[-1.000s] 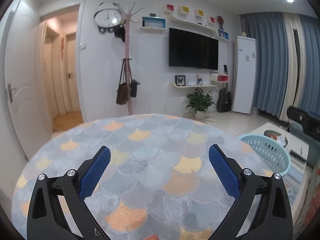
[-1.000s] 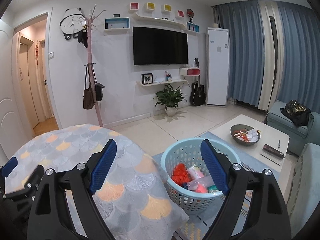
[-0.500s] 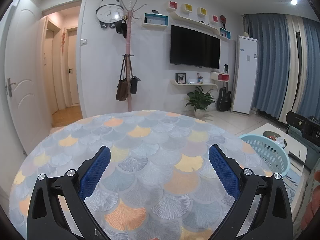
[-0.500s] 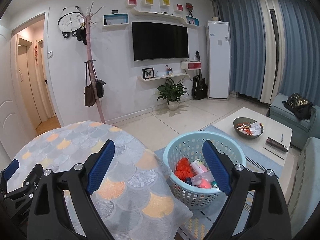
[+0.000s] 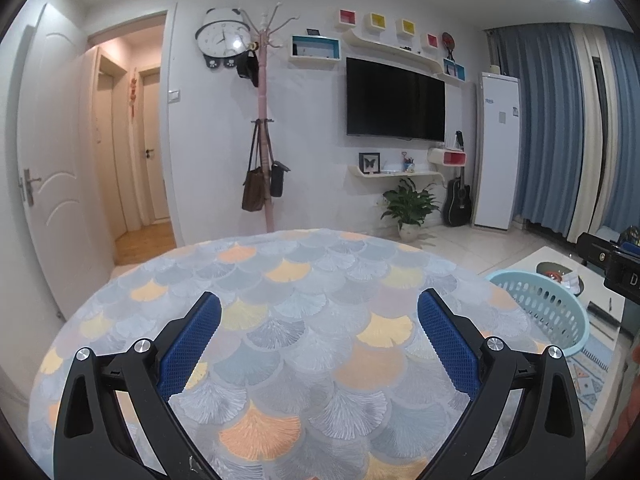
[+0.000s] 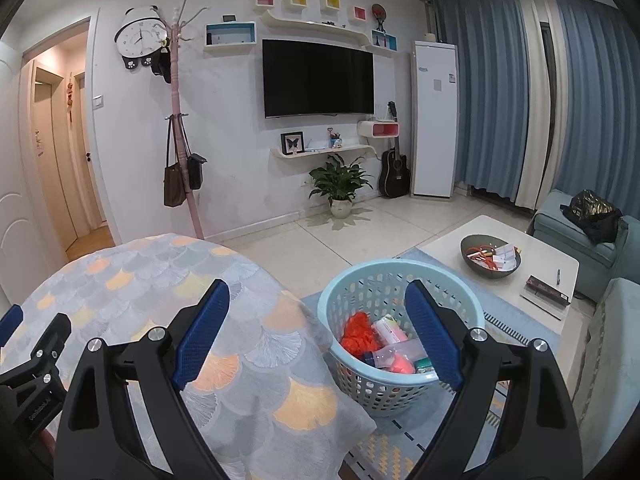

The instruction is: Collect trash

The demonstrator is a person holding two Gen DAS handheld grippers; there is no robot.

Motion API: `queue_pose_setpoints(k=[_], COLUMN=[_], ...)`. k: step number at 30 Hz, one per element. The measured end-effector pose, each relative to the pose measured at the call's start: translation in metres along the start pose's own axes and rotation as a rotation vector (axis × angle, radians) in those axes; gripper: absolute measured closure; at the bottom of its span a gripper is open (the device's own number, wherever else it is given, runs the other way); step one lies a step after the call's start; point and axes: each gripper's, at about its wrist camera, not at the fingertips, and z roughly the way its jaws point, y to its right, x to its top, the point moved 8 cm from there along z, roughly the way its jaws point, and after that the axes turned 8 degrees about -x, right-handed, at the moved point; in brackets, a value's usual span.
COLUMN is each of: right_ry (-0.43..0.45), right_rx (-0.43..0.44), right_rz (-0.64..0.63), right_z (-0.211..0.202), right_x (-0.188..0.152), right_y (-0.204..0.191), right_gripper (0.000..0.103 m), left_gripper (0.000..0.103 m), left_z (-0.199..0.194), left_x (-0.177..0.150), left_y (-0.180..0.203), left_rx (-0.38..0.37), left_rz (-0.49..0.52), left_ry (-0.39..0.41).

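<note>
A light blue laundry-style basket stands on the floor right of the round table; it holds several pieces of trash, among them an orange crumpled piece and a pink-white packet. The basket also shows in the left wrist view. My right gripper is open and empty, above the table's right edge and the basket. My left gripper is open and empty above the round table, whose scale-patterned cloth shows no loose object. The left gripper's body shows in the right wrist view.
A white coffee table with a grey bowl stands right of the basket. A blue sofa is at far right. A coat rack, potted plant and guitar stand by the far wall.
Both grippers stay open and empty. Both views have tilted or risen slightly, so the table and basket sit lower in frame.
</note>
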Motion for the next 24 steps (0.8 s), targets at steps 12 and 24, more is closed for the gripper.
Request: queue_pose_setpoints(k=[12, 24], right_ry=[-0.005, -0.012], right_rx=[-0.008, -0.009], right_rz=[-0.004, -0.001], right_z=[-0.003, -0.001], right_x=[-0.008, -0.011], right_y=[0.004, 0.004], right_gripper=[0.018, 0.018], left_gripper=[0.007, 0.007], left_z=[-0.003, -0.002], left_x=[-0.001, -0.002], left_y=[0.003, 0.002], left_rx=[-0.007, -0.020], left_rz=[0.004, -0.007], left_ry=[-0.001, -0.022])
